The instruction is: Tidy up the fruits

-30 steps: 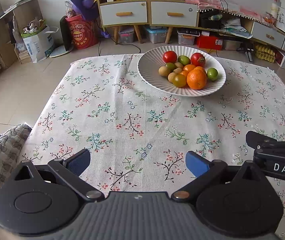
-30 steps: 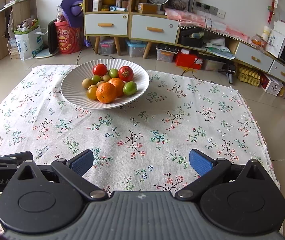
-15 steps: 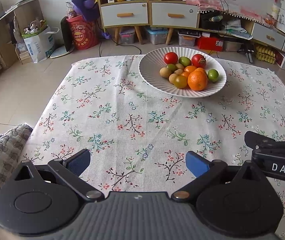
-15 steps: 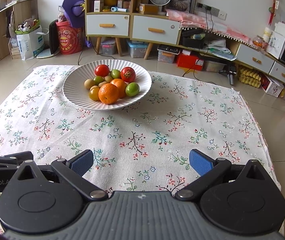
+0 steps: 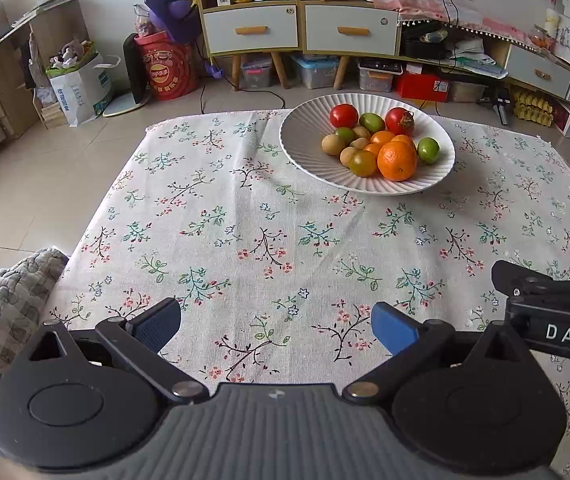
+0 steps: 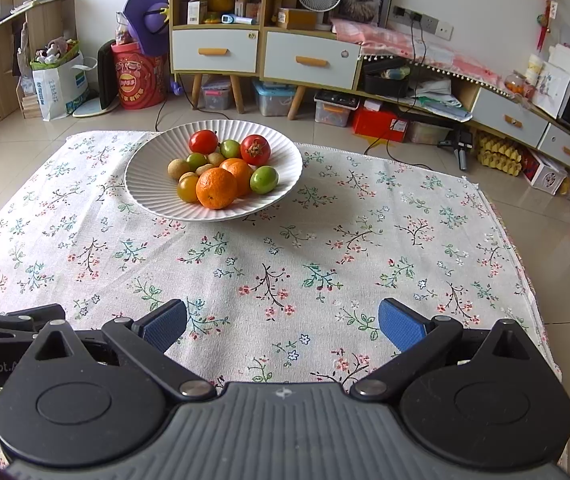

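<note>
My left gripper (image 5: 277,330) hangs low over the near part of the surface (image 5: 245,216), jaws spread wide, nothing between them. My right gripper (image 6: 283,326) is the same: released, empty, blue pads well apart. The two sit side by side; an edge of the right one shows at the far right of the left view.

White ribbed bowl (image 6: 153,184) stands on the flowered cloth, well ahead of both grippers. From the left gripper it lies ahead and to the right; from the right gripper, ahead and to the left.

Count in the bowl, as far as visible:
- red tomatoes (image 6: 255,149): two, at the back
- oranges (image 6: 216,188): at least two, the big one in front; a third is hard to tell
- green fruits (image 6: 264,179): three
- small tan fruits (image 6: 175,169): about four, partly hidden
- one yellow-green tomato (image 6: 187,189), touching the front orange
</note>
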Demonstrator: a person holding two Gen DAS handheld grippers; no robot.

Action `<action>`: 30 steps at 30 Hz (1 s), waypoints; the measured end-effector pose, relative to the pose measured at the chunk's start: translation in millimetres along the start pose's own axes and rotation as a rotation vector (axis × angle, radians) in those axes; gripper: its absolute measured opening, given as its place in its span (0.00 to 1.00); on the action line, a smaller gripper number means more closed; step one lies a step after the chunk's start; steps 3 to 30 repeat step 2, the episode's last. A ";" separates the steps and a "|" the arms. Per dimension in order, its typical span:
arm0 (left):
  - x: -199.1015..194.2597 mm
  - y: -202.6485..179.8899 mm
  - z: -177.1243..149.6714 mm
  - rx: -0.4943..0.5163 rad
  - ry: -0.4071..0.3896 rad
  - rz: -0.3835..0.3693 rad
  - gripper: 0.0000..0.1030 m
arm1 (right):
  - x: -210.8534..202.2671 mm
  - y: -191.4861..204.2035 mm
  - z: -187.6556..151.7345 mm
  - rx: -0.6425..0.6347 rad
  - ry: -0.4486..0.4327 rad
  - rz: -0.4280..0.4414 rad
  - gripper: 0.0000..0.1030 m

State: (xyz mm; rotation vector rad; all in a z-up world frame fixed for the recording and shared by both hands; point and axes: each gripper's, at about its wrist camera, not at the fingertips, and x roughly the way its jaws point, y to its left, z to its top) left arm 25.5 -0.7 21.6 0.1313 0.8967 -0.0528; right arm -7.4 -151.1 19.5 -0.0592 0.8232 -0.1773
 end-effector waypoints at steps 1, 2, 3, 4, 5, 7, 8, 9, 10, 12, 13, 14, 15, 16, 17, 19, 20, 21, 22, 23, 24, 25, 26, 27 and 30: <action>0.0 0.2 0.1 -0.001 0.000 0.002 0.93 | 0.0 0.1 0.0 0.000 0.000 0.000 0.99; 0.0 0.3 0.3 -0.001 0.000 0.004 0.93 | 0.0 0.1 -0.1 0.000 0.000 0.000 0.99; 0.0 0.3 0.3 -0.001 0.000 0.004 0.93 | 0.0 0.1 -0.1 0.000 0.000 0.000 0.99; 0.0 0.3 0.3 -0.001 0.000 0.004 0.93 | 0.0 0.1 -0.1 0.000 0.000 0.000 0.99; 0.0 0.3 0.3 -0.001 0.000 0.004 0.93 | 0.0 0.1 -0.1 0.000 0.000 0.000 0.99; 0.0 0.3 0.3 -0.001 0.000 0.004 0.93 | 0.0 0.1 -0.1 0.000 0.000 0.000 0.99; 0.0 0.3 0.3 -0.001 0.000 0.004 0.93 | 0.0 0.1 -0.1 0.000 0.000 0.000 0.99; 0.0 0.3 0.3 -0.001 0.000 0.004 0.93 | 0.0 0.1 -0.1 0.000 0.000 0.000 0.99; 0.0 0.3 0.3 -0.001 0.000 0.004 0.93 | 0.0 0.1 -0.1 0.000 0.000 0.000 0.99; 0.0 0.3 0.3 -0.001 0.000 0.004 0.93 | 0.0 0.1 -0.1 0.000 0.000 0.000 0.99; 0.0 0.3 0.3 -0.001 0.000 0.004 0.93 | 0.0 0.1 -0.1 0.000 0.000 0.000 0.99; 0.0 0.3 0.3 -0.001 0.000 0.004 0.93 | 0.0 0.1 -0.1 0.000 0.000 0.000 0.99; 0.0 0.3 0.3 -0.001 0.000 0.004 0.93 | 0.0 0.1 -0.1 0.000 0.000 0.000 0.99; 0.0 0.3 0.3 -0.001 0.000 0.004 0.93 | 0.0 0.1 -0.1 0.000 0.000 0.000 0.99; 0.0 0.3 0.3 -0.001 0.000 0.004 0.93 | 0.0 0.1 -0.1 0.000 0.000 0.000 0.99; 0.0 0.3 0.3 -0.001 0.000 0.004 0.93 | 0.0 0.1 -0.1 0.000 0.000 0.000 0.99; 0.0 0.3 0.3 -0.001 0.000 0.004 0.93 | 0.0 0.1 -0.1 0.000 0.000 0.000 0.99; 0.0 0.3 0.3 -0.001 0.000 0.004 0.93 | 0.0 0.1 -0.1 0.000 0.000 0.000 0.99; 0.0 0.3 0.3 -0.001 0.000 0.004 0.93 | 0.0 0.1 -0.1 0.000 0.000 0.000 0.99; 0.0 0.3 0.3 -0.001 0.000 0.004 0.93 | 0.0 0.1 -0.1 0.000 0.000 0.000 0.99; 0.0 0.3 0.3 -0.001 0.000 0.004 0.93 | 0.0 0.1 -0.1 0.000 0.000 0.000 0.99; 0.0 0.3 0.3 -0.001 0.000 0.004 0.93 | 0.0 0.1 -0.1 0.000 0.000 0.000 0.99; 0.0 0.3 0.3 -0.001 0.000 0.004 0.93 | 0.0 0.1 -0.1 0.000 0.000 0.000 0.99; 0.0 0.3 0.3 -0.001 0.000 0.004 0.93 | 0.0 0.1 -0.1 0.000 0.000 0.000 0.99; 0.0 0.3 0.3 -0.001 0.000 0.004 0.93 | 0.0 0.1 -0.1 0.000 0.000 0.000 0.99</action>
